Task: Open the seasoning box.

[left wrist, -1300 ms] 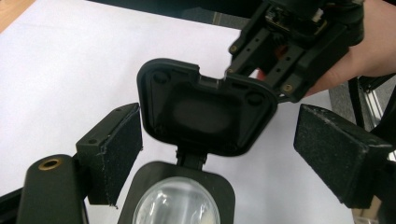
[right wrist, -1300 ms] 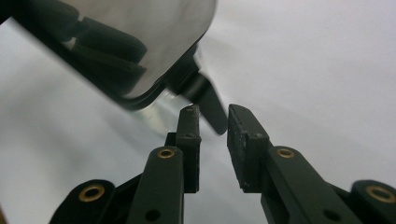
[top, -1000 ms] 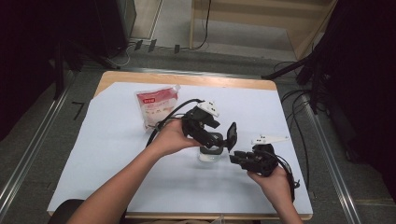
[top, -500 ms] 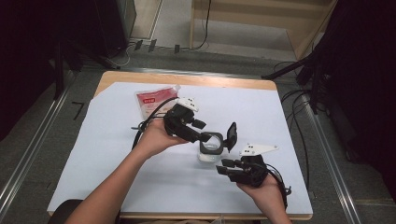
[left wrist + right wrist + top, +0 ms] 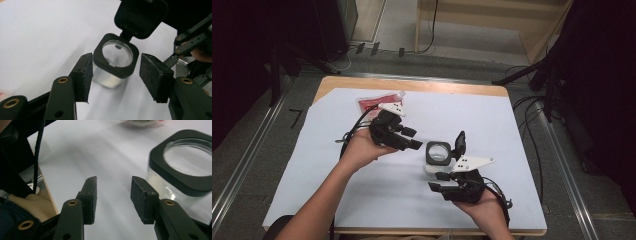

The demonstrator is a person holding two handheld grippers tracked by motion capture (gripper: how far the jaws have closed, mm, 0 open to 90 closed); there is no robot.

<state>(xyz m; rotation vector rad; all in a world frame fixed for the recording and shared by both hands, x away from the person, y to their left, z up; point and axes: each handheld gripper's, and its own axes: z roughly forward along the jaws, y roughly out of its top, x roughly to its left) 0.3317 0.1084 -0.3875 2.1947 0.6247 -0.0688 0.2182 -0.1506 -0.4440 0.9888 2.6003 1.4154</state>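
Observation:
A clear square jar (image 5: 438, 154) with a black rim stands mid-table, its black flip lid (image 5: 459, 142) standing open. My left gripper (image 5: 413, 138) sits just left of it, pointing at it. In the left gripper view the jar (image 5: 116, 52) lies just beyond the pads (image 5: 82, 75). The left gripper (image 5: 115, 62) is open; its jaws have just been closing and nothing is pressed between them. My right gripper (image 5: 437, 181) lies in front of the jar, open. In the right gripper view the jar (image 5: 182, 170) is off to the right. The right gripper (image 5: 114, 182) has just been opening, with only paper between its jaws.
A white sheet (image 5: 512, 130) covers the wooden table (image 5: 412, 85). A red and white packet (image 5: 374, 102) lies at the back left, behind the left hand. Cables trail from both grippers. Dark stands and wires crowd the floor to the right.
The left hand has drawn back to the left, away from the jar. The right hand has slid left and toward the near edge. The jar has stayed put with its lid open.

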